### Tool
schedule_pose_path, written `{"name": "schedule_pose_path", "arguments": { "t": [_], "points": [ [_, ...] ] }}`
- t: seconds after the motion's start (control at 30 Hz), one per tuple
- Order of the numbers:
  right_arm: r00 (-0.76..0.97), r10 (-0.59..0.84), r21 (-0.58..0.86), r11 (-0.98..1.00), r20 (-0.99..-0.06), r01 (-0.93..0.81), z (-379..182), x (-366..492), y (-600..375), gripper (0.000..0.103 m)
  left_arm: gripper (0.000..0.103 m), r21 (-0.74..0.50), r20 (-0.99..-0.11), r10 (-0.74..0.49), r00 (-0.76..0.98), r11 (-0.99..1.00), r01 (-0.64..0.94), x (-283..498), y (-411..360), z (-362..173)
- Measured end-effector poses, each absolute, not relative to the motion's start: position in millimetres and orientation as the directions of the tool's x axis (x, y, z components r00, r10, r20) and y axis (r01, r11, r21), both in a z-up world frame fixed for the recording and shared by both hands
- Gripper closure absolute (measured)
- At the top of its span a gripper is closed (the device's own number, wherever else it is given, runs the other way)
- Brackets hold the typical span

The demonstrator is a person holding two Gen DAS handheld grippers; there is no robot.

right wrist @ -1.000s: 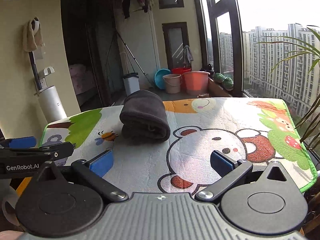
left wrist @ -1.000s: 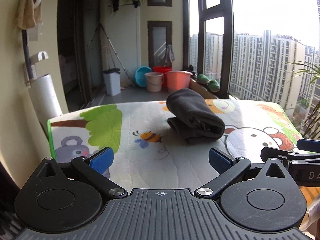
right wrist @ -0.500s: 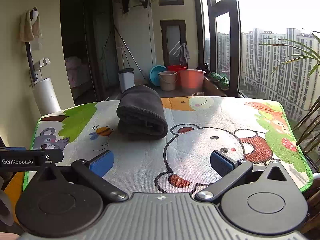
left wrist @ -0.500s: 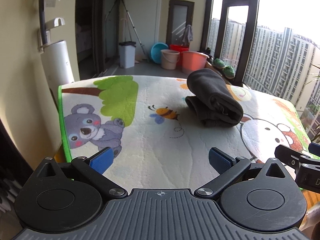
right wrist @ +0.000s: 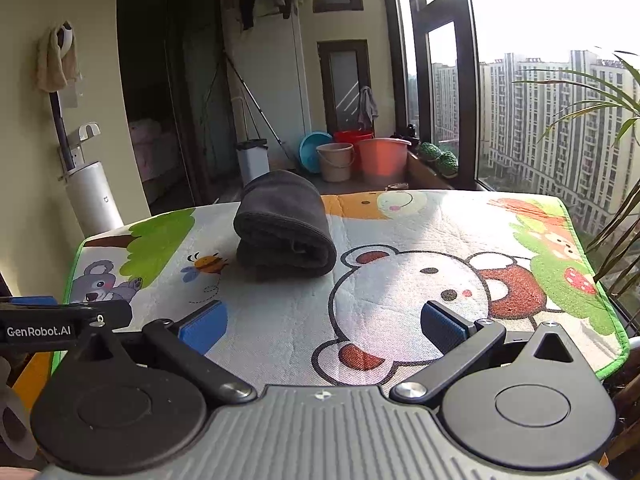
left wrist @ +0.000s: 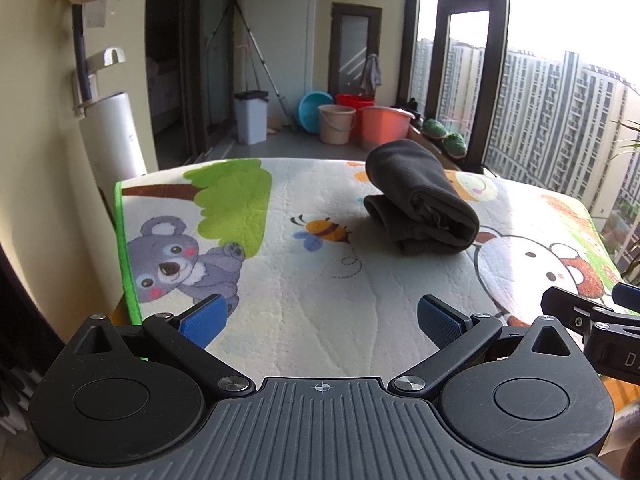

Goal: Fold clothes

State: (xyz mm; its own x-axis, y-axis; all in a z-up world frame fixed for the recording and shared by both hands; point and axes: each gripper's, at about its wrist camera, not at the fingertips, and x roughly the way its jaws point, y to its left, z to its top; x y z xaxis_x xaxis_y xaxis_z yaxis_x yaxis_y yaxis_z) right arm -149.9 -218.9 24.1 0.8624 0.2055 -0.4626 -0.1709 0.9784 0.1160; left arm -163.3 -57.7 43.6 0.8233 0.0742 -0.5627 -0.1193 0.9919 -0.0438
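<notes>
Left wrist view: left gripper (left wrist: pixel 320 318) jaws spread wide, nothing between blue pads (left wrist: pixel 202 320). Folded dark garment (left wrist: pixel 420 202) lies on cartoon mat (left wrist: pixel 320 280) at 1 o'clock, well apart from fingertips. Right gripper (left wrist: pixel 592 316) tip pokes in at 3 o'clock.

Right wrist view: right gripper (right wrist: pixel 324 326) jaws released, empty. Dark garment (right wrist: pixel 286 228) at 11 o'clock, near mat's (right wrist: pixel 280 320) far edge. Buckets (right wrist: pixel 360 156) on floor beyond.
</notes>
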Motion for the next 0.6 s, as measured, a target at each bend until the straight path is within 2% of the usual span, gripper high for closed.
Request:
{"name": "schedule_pose_path", "arguments": {
  "t": [0.23, 0.6],
  "points": [
    [0.89, 0.206, 0.112, 0.978, -0.407, -0.176, 26.1, -156.3, -218.0, 0.0, 0.0, -0.038, -0.515, 0.067, 0.855, 0.994, -0.101, -170.2, -62.0, 48.6],
    [0.901, 0.213, 0.114, 0.977, -0.378, -0.183, 27.2, -160.0, -217.3, 0.0, 0.0, -0.054, -0.492, 0.05, 0.869, 0.995, -0.088, -173.4, -63.8, 50.7]
  ]
}}
